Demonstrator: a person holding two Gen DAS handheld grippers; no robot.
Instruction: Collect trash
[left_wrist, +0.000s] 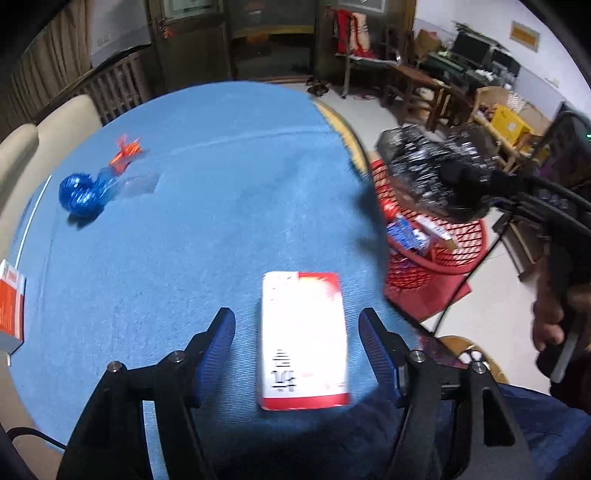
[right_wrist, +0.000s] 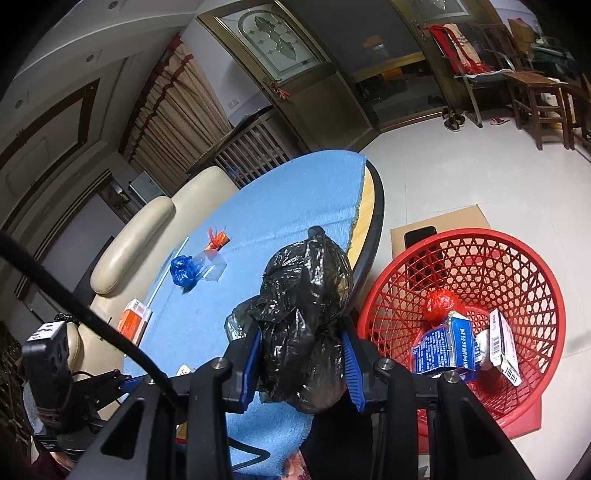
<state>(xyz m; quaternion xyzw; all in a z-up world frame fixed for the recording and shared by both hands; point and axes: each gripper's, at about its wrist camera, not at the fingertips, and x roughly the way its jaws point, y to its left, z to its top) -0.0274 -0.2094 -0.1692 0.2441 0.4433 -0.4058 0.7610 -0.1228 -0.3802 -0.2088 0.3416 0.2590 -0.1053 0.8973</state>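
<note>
A white and red box (left_wrist: 303, 339) lies flat on the blue tablecloth (left_wrist: 221, 184). My left gripper (left_wrist: 295, 314) stands open around it, with a gap between each blue pad and the box. My right gripper (right_wrist: 302, 334) is shut on a crumpled black plastic bag (right_wrist: 306, 310), held above the table's edge beside the red mesh basket (right_wrist: 517, 277). From the left wrist view the black bag (left_wrist: 432, 173) hangs over the basket (left_wrist: 461, 251). On the far side of the cloth lie a blue bag ball (left_wrist: 79, 197), an orange wrapper (left_wrist: 125, 153) and a clear plastic piece (left_wrist: 142, 182).
The basket on the floor holds a blue box (right_wrist: 447, 347), a red bag (right_wrist: 441, 302) and a white carton (right_wrist: 504, 343). An orange box (left_wrist: 11, 306) sits at the table's left edge. A cream sofa (right_wrist: 147, 236) stands behind the table; wooden chairs (right_wrist: 535, 99) are across the room.
</note>
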